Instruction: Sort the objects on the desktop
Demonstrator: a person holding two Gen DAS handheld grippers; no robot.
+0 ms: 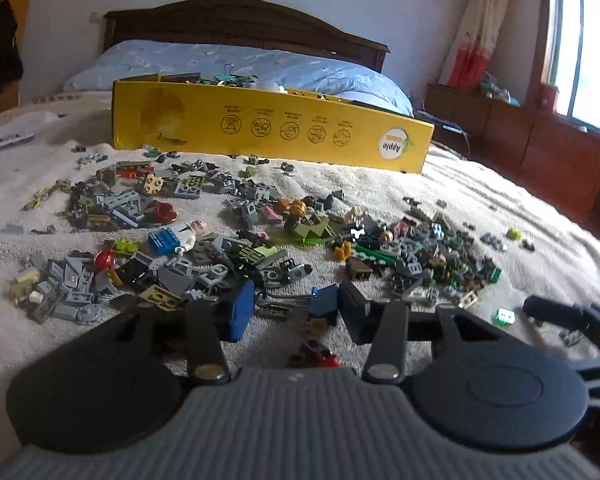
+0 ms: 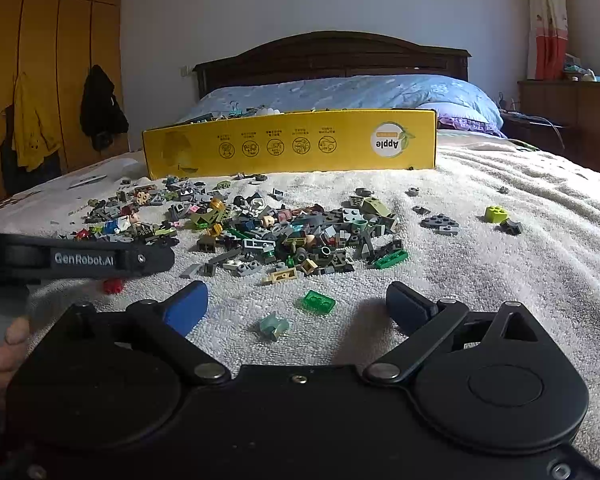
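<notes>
Translucent green brick (image 2: 318,302), studs up

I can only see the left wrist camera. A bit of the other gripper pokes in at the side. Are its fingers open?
Observer: Yes. The right gripper has its fingers spread wide, and they hold nothing.
Operator: Is anything between them?
Observer: A pale see-through teal piece lies on the bed cover between them, nearer the camera than the clear green brick.
Operator: Can you see who holds my gripper?
Observer: Only a hand, at the lower left edge of the right wrist view, by the handle of the left gripper.
</notes>
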